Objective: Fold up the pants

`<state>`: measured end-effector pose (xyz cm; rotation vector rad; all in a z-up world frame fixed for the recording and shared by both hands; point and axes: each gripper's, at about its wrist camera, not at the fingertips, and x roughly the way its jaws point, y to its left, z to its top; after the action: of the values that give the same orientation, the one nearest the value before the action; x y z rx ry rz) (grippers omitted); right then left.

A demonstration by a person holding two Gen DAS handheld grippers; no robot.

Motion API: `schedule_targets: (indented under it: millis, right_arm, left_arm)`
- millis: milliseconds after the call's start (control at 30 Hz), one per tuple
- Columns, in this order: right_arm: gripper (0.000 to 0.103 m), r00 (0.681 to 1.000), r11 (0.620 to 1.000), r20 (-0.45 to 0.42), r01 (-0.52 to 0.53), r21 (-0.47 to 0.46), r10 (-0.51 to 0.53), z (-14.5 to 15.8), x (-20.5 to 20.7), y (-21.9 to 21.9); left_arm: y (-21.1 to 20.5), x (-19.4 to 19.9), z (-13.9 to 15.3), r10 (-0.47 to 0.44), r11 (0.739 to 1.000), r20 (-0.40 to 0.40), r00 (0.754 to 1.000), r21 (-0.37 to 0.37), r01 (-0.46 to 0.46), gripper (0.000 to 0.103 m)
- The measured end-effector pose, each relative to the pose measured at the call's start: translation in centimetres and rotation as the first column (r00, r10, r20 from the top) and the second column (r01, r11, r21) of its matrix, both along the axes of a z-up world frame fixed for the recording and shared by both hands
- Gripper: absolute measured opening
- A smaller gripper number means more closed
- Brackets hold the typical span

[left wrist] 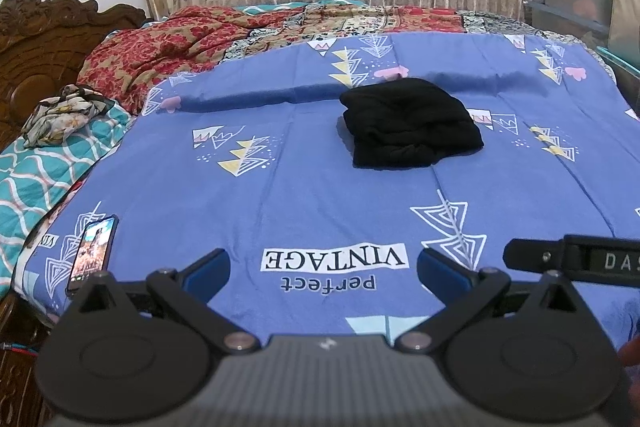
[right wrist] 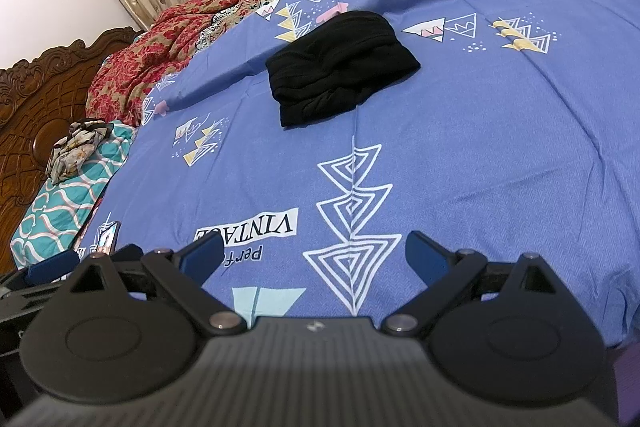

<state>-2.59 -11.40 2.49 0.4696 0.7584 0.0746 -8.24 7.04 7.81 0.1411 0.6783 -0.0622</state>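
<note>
Black soft-knit pants (left wrist: pixel 410 123), folded bundle mid-bed on blue printed cotton sheet (left wrist: pixel 320 195): likely light, limp, non-slip; grasp layered near edge; left gripper (left wrist: pixel 322 267) and right gripper (right wrist: pixel 316 255) both spread wide, empty.

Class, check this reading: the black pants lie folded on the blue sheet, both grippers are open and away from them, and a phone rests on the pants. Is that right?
One error: the phone rests on the blue sheet at its near left edge, apart from the black pants, as the left wrist view shows. The left gripper and right gripper are open.
</note>
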Motion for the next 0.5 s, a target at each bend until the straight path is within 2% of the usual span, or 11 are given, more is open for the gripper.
schedule_targets:
  millis: [500]
  right_arm:
    - [0.099,1.000,1.000,0.004,0.006,0.001,-0.006,0.0,-0.4,0.4]
  left_arm:
    - [0.1,0.9,-1.1,0.021,1.000,-0.084,0.996,0.018,-0.019,0.103]
